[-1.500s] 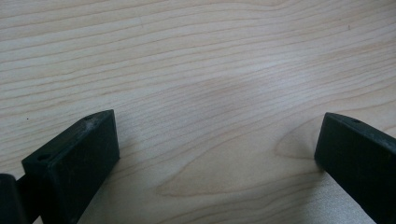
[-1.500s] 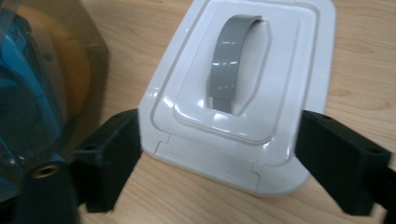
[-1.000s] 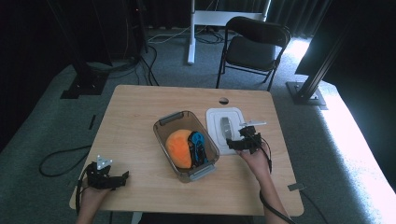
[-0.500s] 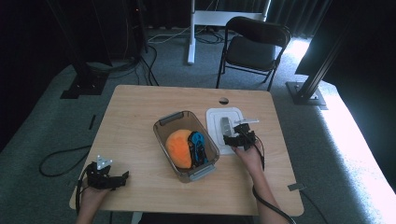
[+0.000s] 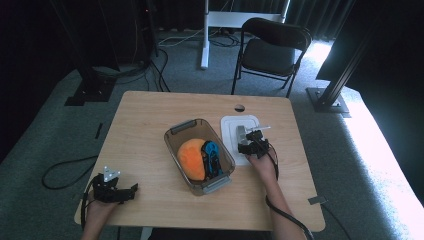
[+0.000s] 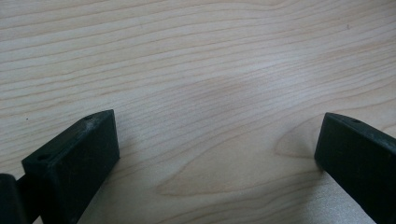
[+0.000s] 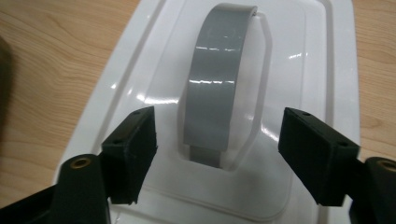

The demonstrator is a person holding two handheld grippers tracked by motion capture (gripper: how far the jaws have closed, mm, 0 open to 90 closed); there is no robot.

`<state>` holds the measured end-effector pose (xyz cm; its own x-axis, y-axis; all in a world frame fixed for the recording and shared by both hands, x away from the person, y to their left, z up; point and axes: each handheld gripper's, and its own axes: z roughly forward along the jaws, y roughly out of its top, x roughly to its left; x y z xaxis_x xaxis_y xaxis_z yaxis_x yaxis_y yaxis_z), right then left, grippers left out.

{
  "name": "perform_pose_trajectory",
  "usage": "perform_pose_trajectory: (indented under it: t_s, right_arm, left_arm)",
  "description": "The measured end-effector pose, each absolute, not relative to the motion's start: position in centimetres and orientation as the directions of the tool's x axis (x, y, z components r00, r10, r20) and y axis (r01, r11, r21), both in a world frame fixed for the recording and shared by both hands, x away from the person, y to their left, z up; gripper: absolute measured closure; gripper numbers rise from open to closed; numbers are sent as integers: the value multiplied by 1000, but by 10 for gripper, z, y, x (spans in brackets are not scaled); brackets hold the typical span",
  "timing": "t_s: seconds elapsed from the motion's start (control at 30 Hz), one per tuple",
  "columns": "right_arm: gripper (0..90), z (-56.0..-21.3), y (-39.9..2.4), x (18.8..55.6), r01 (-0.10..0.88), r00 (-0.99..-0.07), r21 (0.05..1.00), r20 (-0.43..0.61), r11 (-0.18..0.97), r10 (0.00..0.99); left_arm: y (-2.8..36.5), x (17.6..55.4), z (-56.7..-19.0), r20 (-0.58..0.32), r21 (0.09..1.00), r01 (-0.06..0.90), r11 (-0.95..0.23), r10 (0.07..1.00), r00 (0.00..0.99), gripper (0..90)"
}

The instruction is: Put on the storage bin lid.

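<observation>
A white lid [image 5: 234, 131] [image 7: 299, 56] with a grey handle [image 7: 217, 88] lies flat on the wooden table [image 5: 150, 125], just right of a clear bin [image 5: 175, 132]. The bin holds an orange ball [image 5: 191, 157] and a blue and black object [image 5: 212, 156]. My right gripper [image 5: 248, 146] [image 7: 217, 149] hovers low over the lid; its jaws have just been closing and stand either side of the handle's near end, pads clear of it. At the table's front left corner, my left gripper [image 5: 131, 188] [image 6: 217, 149] rests open over bare wood.
A black folding chair [image 5: 272, 52] stands beyond the far edge, with a white desk leg [image 5: 205, 35] and cables on the floor behind. A round hole [image 5: 239, 108] sits near the table's far edge. Bare wood lies between bin and left gripper.
My right gripper has moved down and slightly toward the lid's near part, and its jaws have narrowed. The left gripper has not moved.
</observation>
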<state>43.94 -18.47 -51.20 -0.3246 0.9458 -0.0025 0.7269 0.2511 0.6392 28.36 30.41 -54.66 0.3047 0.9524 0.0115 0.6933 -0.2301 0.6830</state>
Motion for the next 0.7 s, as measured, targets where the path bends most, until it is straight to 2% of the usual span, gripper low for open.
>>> perform_pose_trajectory:
  t_s: [0.03, 0.37, 0.5, 0.7]
  right_arm:
    - [372, -515, -185, 441, 731, -316, 638, 5, 241, 949]
    - [506, -520, -183, 443, 736, -306, 635, 2, 235, 952]
    - [663, -522, -182, 441, 731, -319, 643, 25, 230, 947]
    - [672, -520, -186, 438, 734, -325, 642, 47, 221, 944]
  left_arm:
    - [304, 284, -547, 11, 684, 693, -229, 952, 304, 3]
    - [304, 283, -547, 11, 683, 693, -230, 952, 306, 3]
    - [304, 283, -547, 11, 683, 693, -230, 952, 305, 3]
    - [304, 283, -547, 11, 684, 693, -229, 953, 304, 3]
